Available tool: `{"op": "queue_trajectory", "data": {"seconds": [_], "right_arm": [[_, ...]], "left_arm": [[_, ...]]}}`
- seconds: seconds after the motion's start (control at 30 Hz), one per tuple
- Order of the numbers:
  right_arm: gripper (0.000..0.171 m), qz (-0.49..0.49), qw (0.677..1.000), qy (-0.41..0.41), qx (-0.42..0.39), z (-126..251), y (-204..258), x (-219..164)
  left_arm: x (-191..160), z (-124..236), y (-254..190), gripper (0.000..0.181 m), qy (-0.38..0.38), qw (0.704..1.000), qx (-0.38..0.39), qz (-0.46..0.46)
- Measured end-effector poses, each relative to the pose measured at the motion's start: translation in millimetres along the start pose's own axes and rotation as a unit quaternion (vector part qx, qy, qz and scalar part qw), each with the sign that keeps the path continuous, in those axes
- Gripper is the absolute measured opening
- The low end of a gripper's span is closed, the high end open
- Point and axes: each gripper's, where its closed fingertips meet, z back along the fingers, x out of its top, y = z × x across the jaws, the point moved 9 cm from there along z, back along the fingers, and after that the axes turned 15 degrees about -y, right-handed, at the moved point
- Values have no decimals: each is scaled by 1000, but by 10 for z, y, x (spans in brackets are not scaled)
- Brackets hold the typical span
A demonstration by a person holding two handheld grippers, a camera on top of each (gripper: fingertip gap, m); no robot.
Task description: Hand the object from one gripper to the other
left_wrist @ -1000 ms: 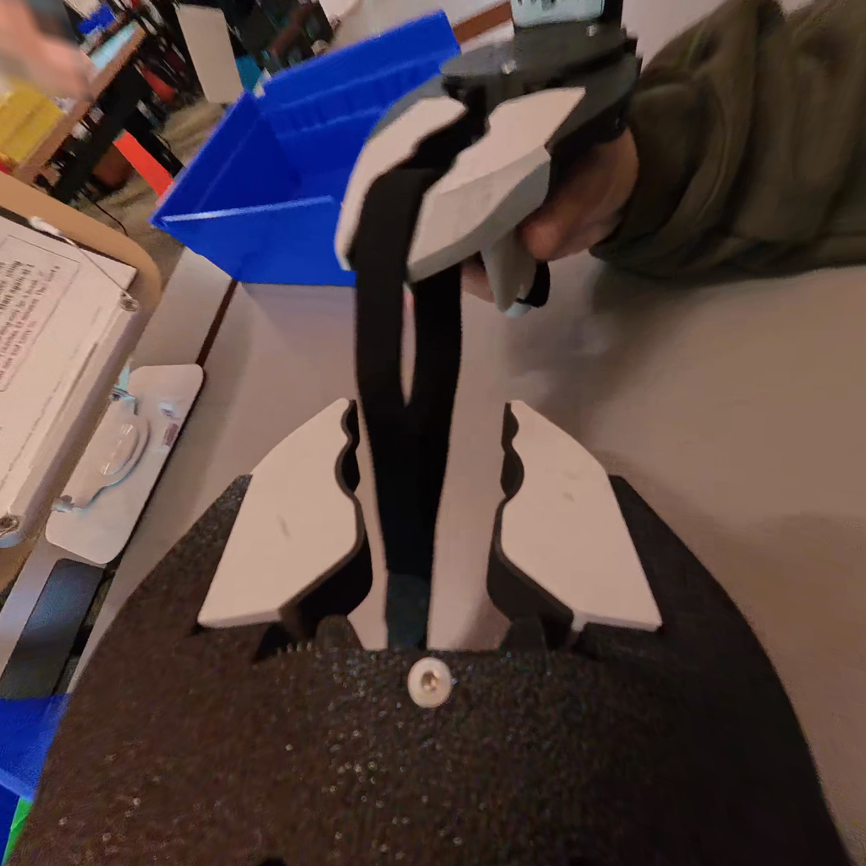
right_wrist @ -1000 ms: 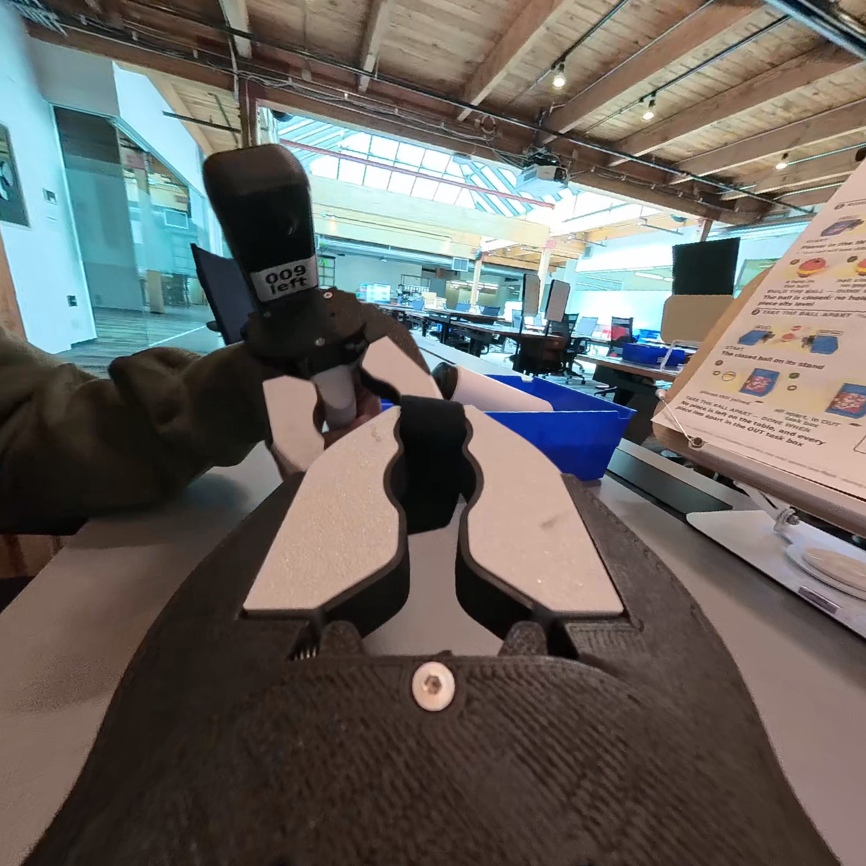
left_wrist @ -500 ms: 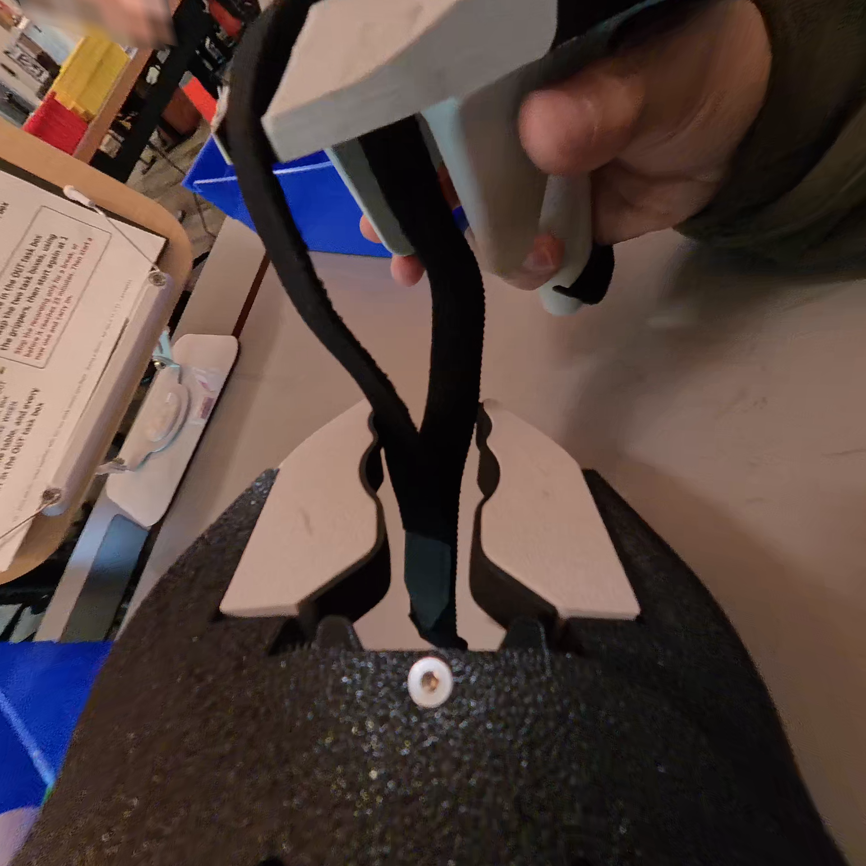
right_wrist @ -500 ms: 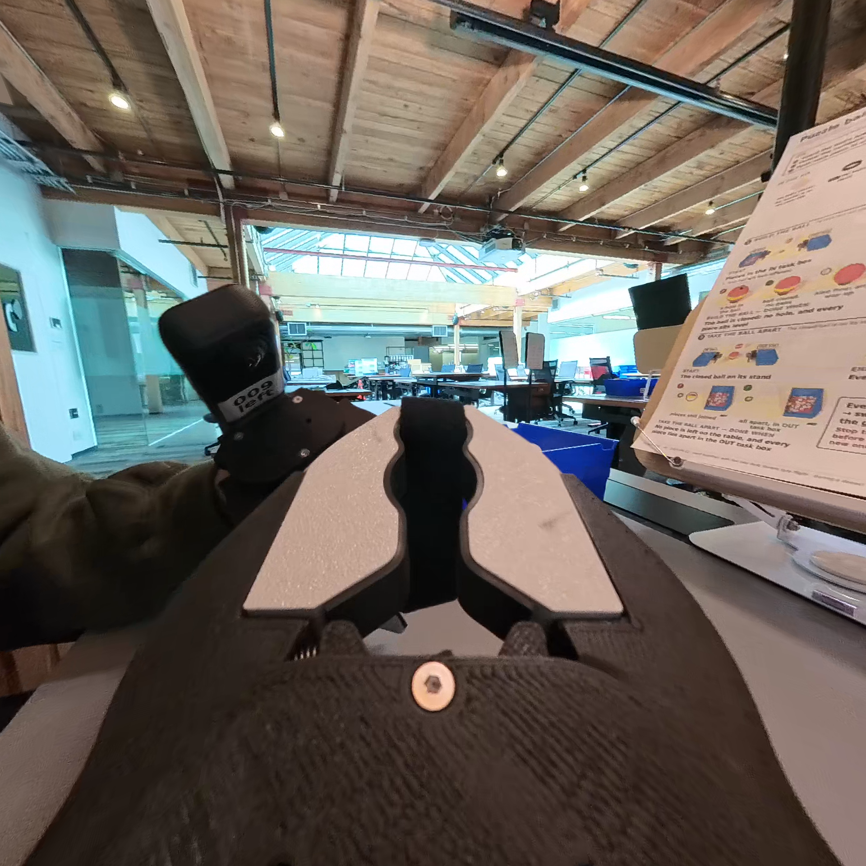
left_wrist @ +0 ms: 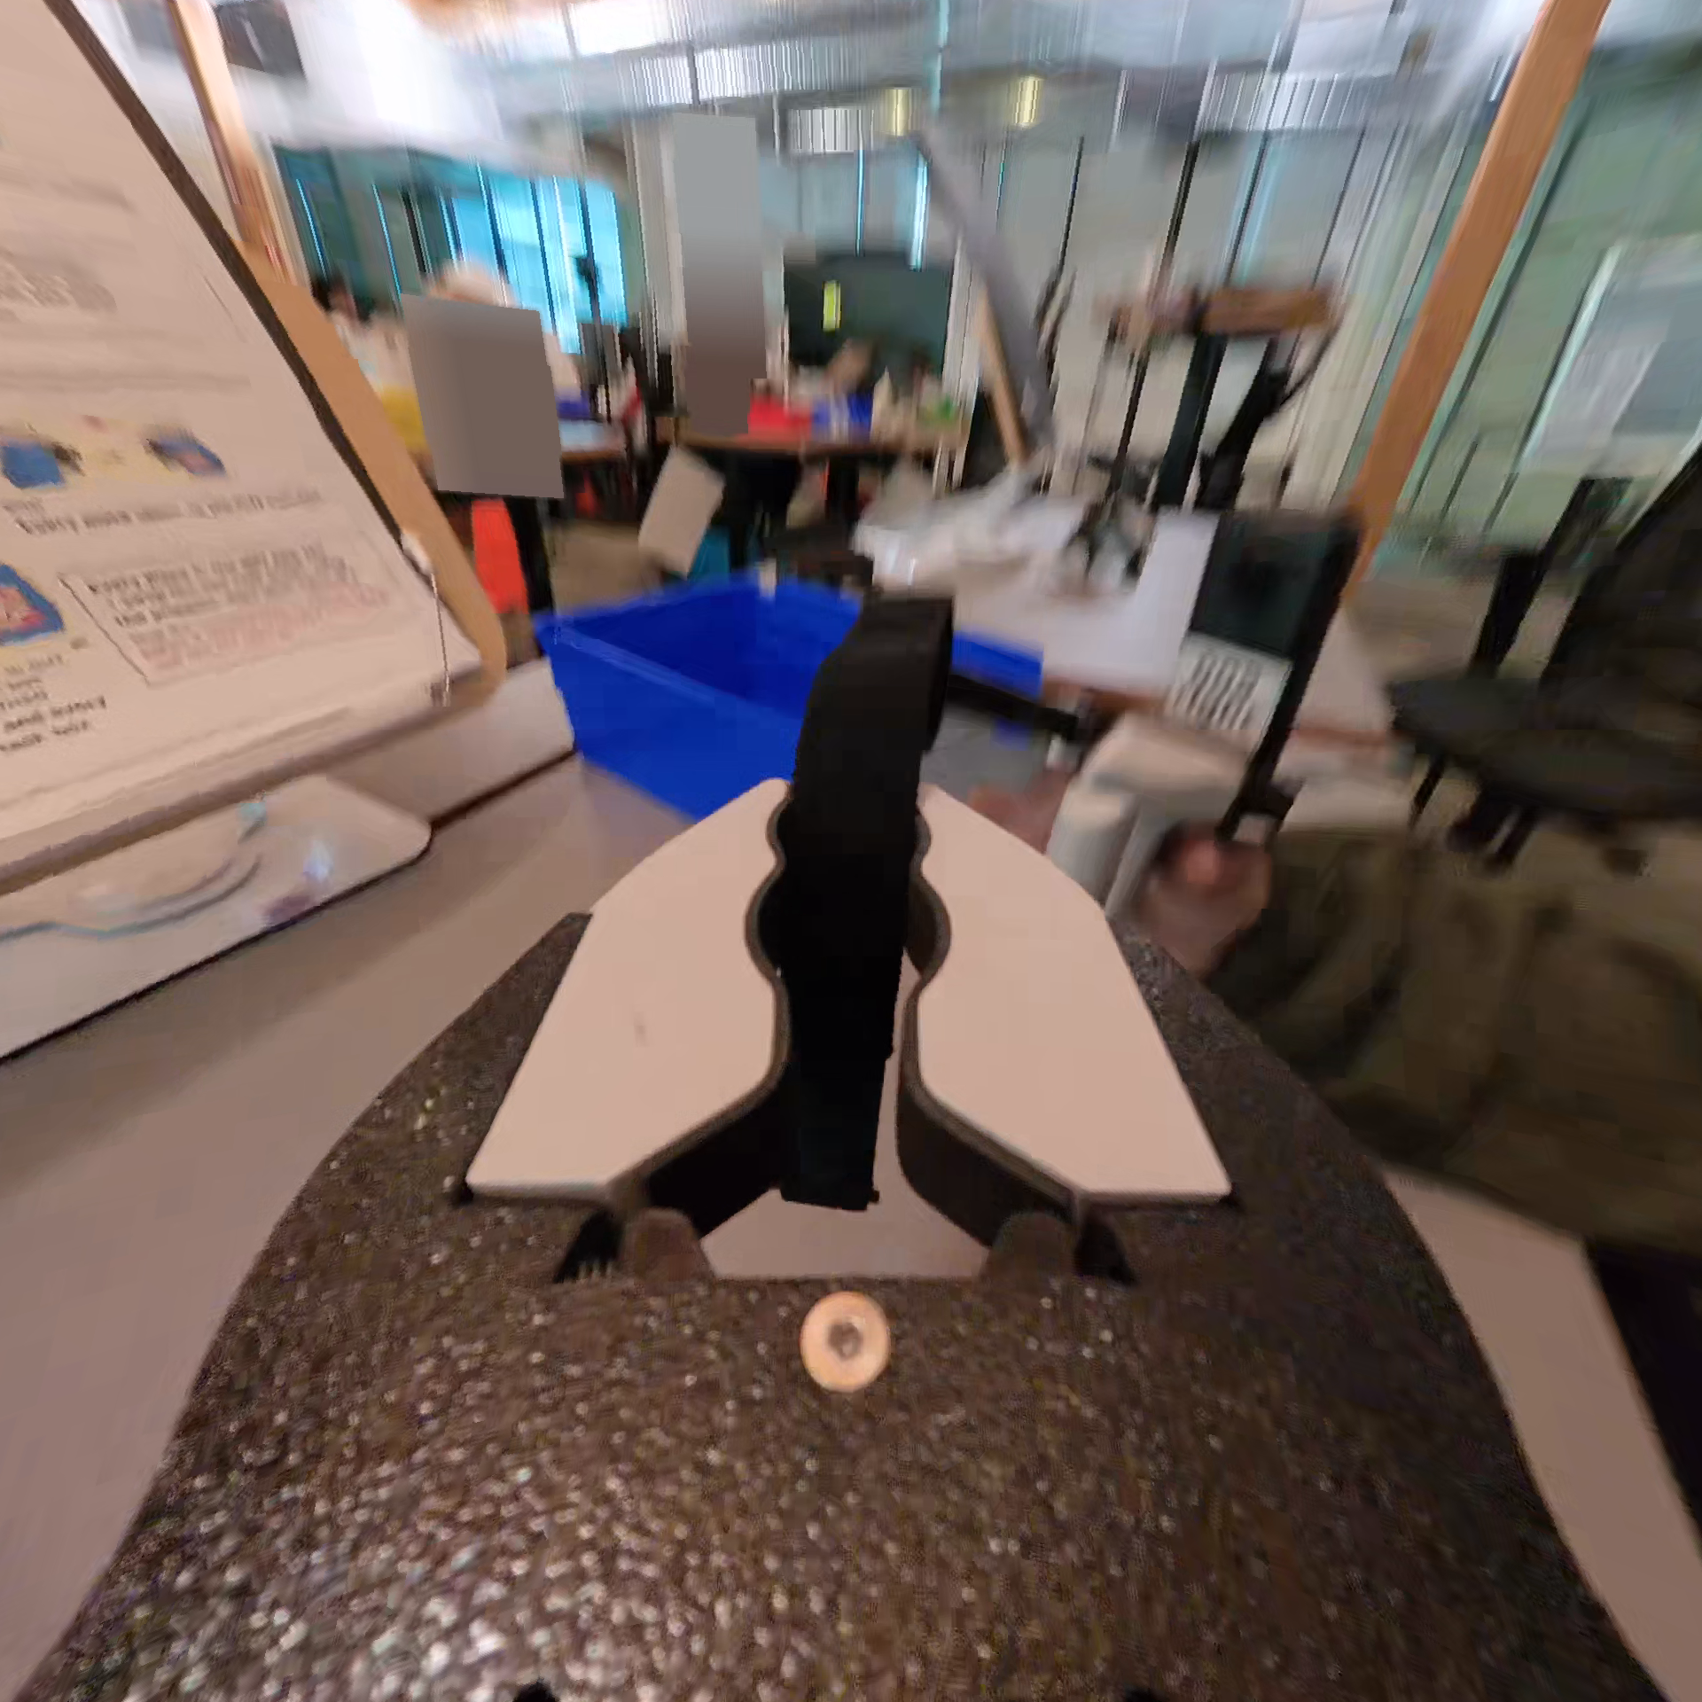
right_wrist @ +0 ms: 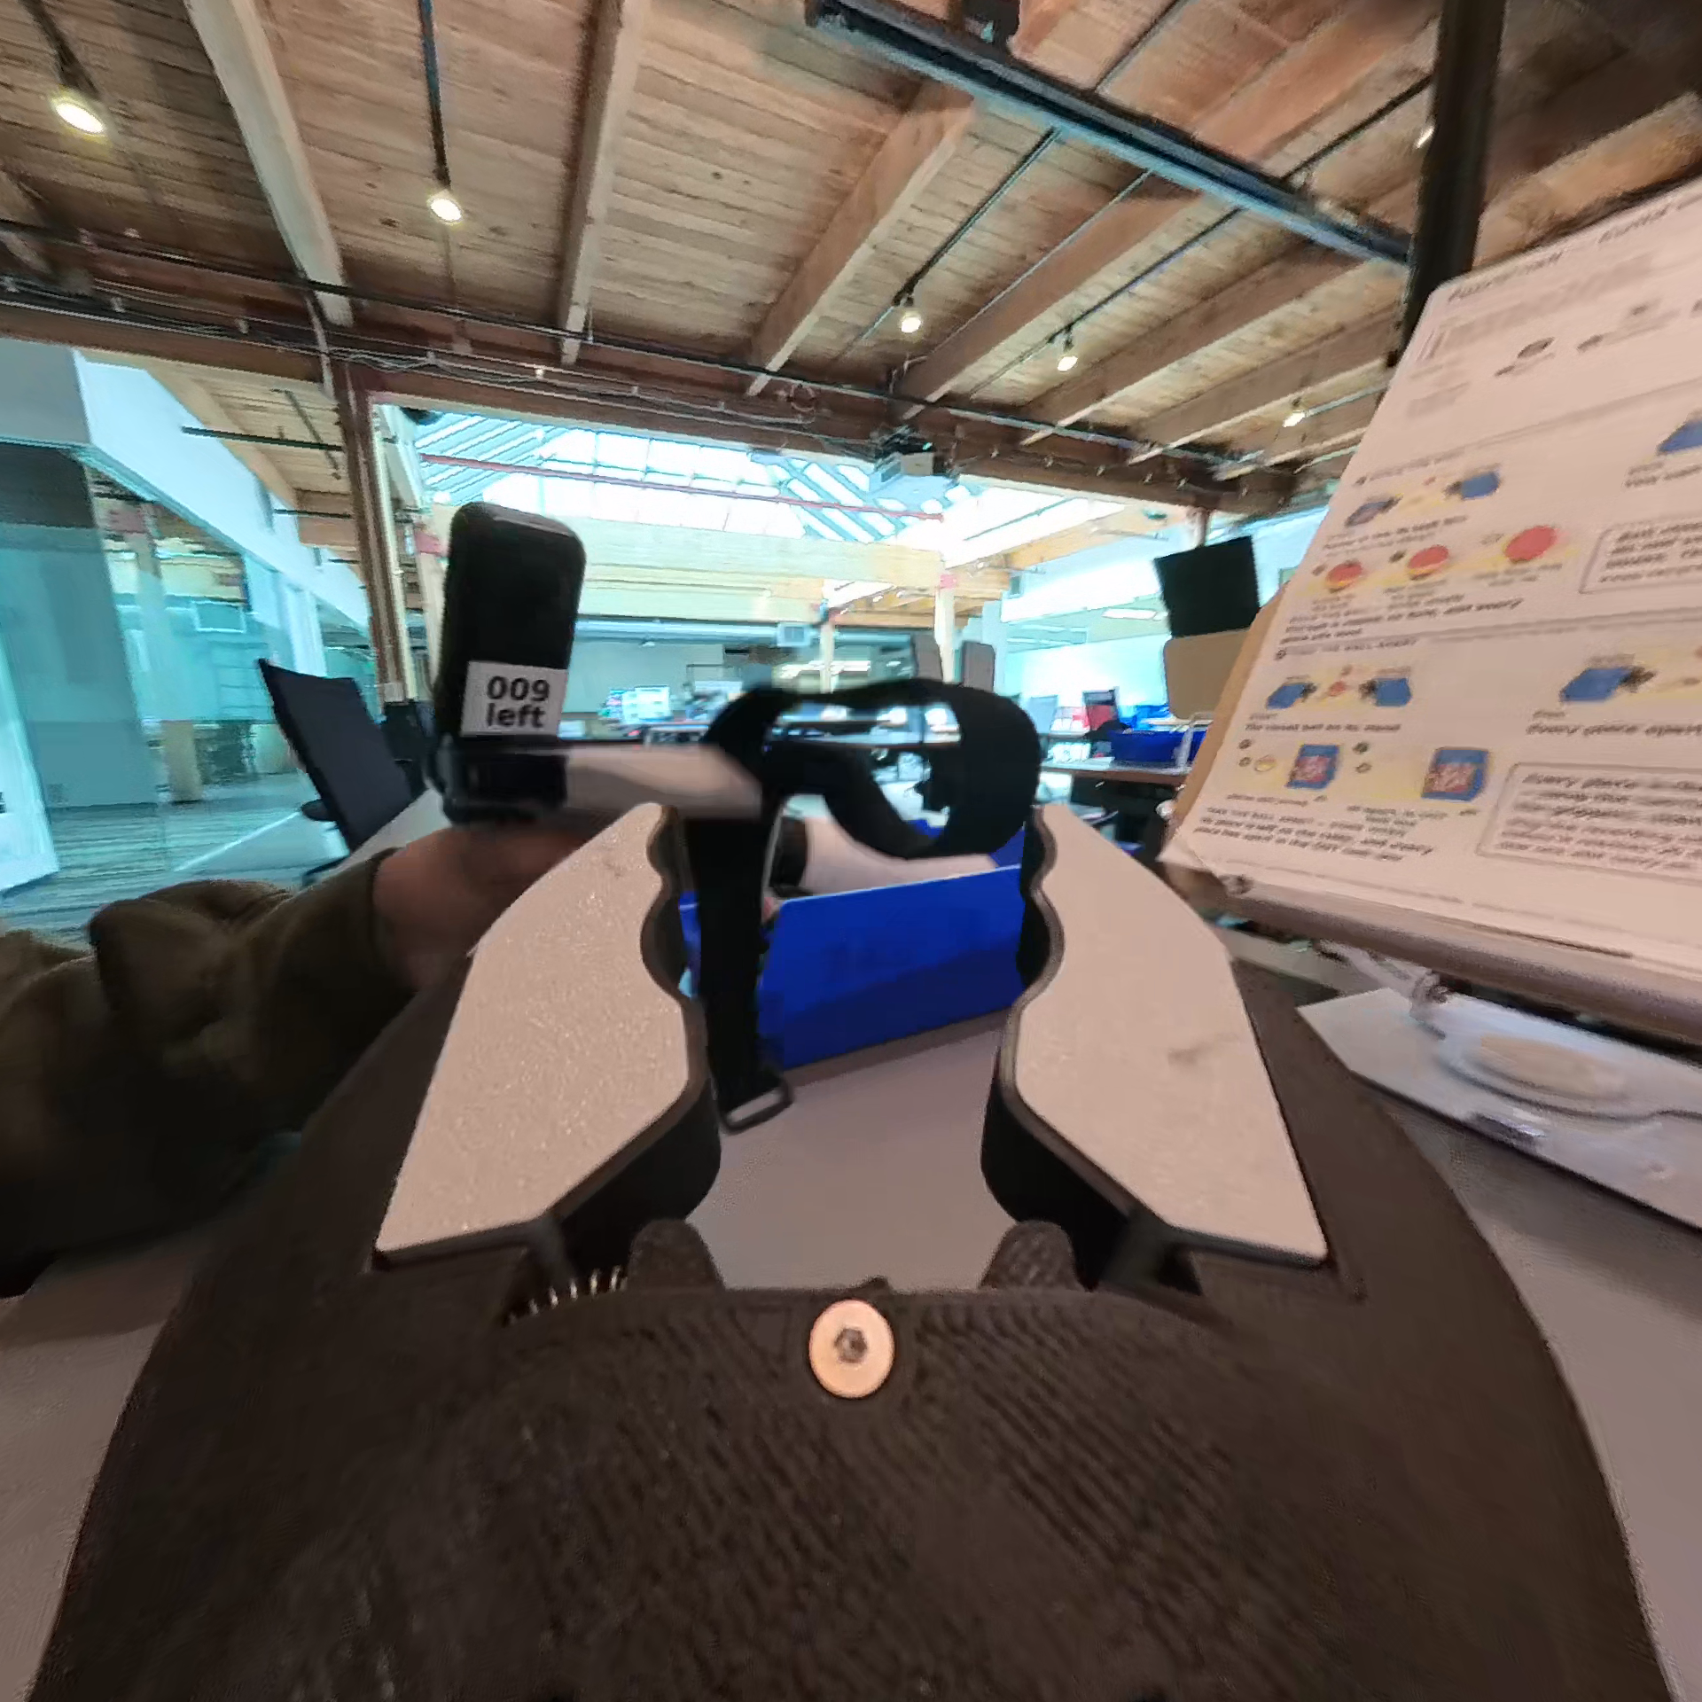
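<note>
A black webbing strap (left_wrist: 866, 737) is pinched between the grey fingers of my left gripper (left_wrist: 852, 810) and sticks up past the fingertips. In the right wrist view the left gripper (right_wrist: 728, 783) comes in from the left, held by a hand in an olive sleeve, and the strap (right_wrist: 976, 764) loops out of it. One strap end with a small metal buckle (right_wrist: 751, 1101) hangs down between the fingers of my right gripper (right_wrist: 847, 829), which is open and grips nothing.
A blue bin (right_wrist: 884, 958) stands on the grey table (right_wrist: 829, 1179) just beyond the grippers; it also shows in the left wrist view (left_wrist: 700, 681). An instruction board on a stand (right_wrist: 1474, 691) is close on the right. The olive sleeve (left_wrist: 1474, 995) fills the left view's right side. Some 5 cm of space lies between my two pairs of fingers.
My left gripper has shut on the strap. My right gripper has opened and let go of it. The left gripper has tilted up from facing the table to level, and its view is blurred.
</note>
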Motion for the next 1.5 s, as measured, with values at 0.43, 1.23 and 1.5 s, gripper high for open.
{"op": "queue_trajectory", "data": {"seconds": [0.43, 1.23, 1.5], "right_arm": [[17, 20, 995, 62, 71, -189, 346, -403], [4, -334, 940, -28, 71, -117, 99, -367], [49, 145, 988, 41, -27, -73, 138, -294]], "left_arm": [[54, 37, 20, 19, -190, 963, -74, 178], [-18, 101, 78, 5, -69, 987, -134, 49], [-45, 34, 112, 5, 16, 998, 52, 45]]}}
